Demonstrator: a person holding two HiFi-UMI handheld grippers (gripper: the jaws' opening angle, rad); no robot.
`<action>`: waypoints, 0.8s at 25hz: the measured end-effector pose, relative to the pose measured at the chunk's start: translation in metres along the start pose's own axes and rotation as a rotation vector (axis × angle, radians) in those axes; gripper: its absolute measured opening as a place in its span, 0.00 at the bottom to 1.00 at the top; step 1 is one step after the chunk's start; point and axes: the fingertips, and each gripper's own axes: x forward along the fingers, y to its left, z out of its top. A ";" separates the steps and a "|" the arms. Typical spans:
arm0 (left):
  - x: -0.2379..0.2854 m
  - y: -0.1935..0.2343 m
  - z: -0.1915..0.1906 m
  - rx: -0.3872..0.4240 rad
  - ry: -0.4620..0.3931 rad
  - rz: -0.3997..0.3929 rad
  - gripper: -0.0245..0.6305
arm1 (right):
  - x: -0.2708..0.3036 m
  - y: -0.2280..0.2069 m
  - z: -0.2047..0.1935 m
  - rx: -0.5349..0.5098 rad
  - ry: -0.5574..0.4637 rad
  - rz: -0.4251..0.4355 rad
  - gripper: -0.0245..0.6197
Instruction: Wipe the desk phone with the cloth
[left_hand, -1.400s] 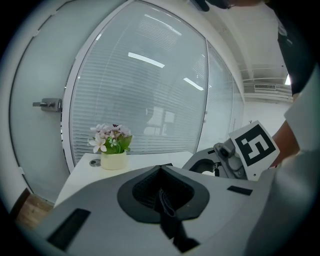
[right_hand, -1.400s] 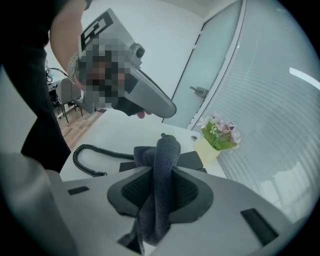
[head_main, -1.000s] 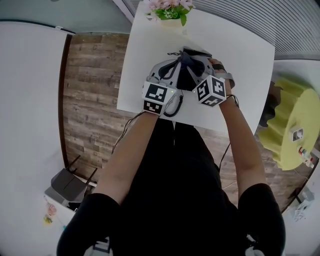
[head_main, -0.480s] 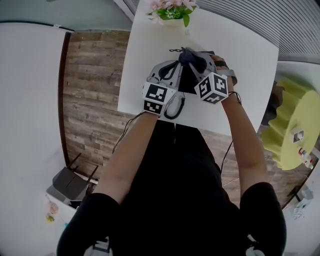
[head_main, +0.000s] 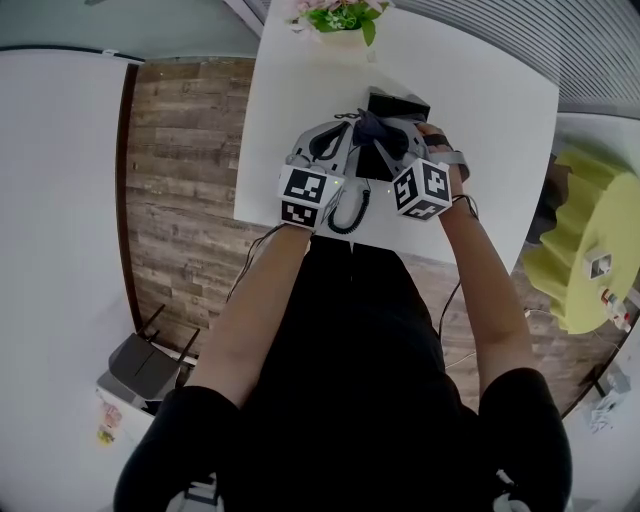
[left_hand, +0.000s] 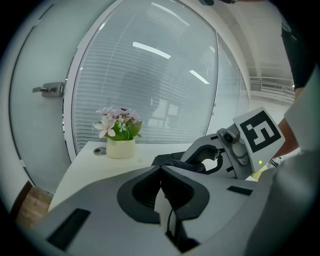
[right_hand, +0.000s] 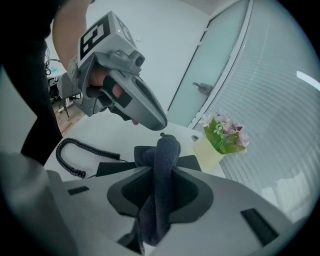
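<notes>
The black desk phone (head_main: 396, 104) lies on the white table (head_main: 480, 150), and its coiled cord (head_main: 350, 212) trails toward the near edge. My right gripper (head_main: 392, 148) is shut on a dark blue cloth (right_hand: 162, 165). The cloth stands up between the jaws and hangs over the phone (right_hand: 112, 168). My left gripper (head_main: 335, 148) hovers just left of the phone. In the left gripper view, the left gripper (left_hand: 160, 168) has its jaws together with nothing between them. The right gripper view shows its tip (right_hand: 159, 121) just above the cloth's top. The cord (right_hand: 75, 152) lies on the table to the left.
A pot of pink flowers (head_main: 340, 20) stands at the table's far edge, near a glass wall with blinds. A door with a handle (left_hand: 49, 89) is at the left. A yellow round table (head_main: 590, 250) with small items stands to the right. Wooden floor (head_main: 180, 180) lies to the left.
The right gripper and the cloth have slid a little back toward me, and more of the phone's far end shows. The left gripper has barely shifted.
</notes>
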 end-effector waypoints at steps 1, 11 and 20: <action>-0.001 -0.001 -0.001 -0.001 -0.001 -0.001 0.05 | 0.000 0.006 -0.001 -0.001 0.001 0.006 0.21; -0.012 -0.015 -0.031 -0.013 0.039 0.000 0.05 | -0.002 0.066 -0.009 -0.046 0.028 0.073 0.21; -0.030 -0.031 -0.051 -0.013 0.064 -0.003 0.05 | -0.005 0.116 -0.017 -0.057 0.061 0.152 0.21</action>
